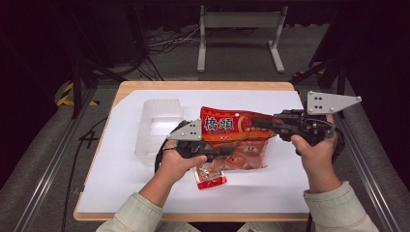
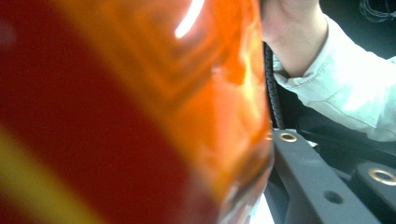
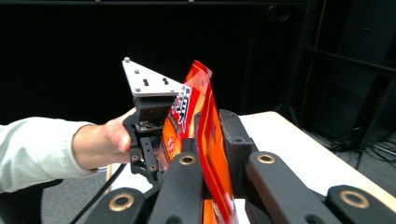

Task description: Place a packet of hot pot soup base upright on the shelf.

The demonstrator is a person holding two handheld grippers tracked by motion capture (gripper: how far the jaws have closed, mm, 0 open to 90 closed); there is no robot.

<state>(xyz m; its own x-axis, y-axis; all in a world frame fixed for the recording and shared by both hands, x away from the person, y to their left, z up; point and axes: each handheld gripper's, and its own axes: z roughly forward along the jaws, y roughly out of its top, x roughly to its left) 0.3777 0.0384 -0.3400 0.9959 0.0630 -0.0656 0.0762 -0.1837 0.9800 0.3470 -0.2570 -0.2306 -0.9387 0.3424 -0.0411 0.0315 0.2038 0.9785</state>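
right hand-held gripper (image 3: 212,154): I see it clamped on the orange snack bag's (image 1: 232,126) edge
left hand-held gripper (image 1: 227,152): gripping bag's lower part
bag: held above counter (image 1: 116,183), beside clear tray (image 1: 157,126)

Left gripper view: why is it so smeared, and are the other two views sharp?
In the left gripper view the orange bag sits right against the lens, out of focus, with a white glare streak near the top. The high view is evenly lit and fairly sharp on the white table. The right gripper view blurs slightly at the bag's near edge, against a dark background.
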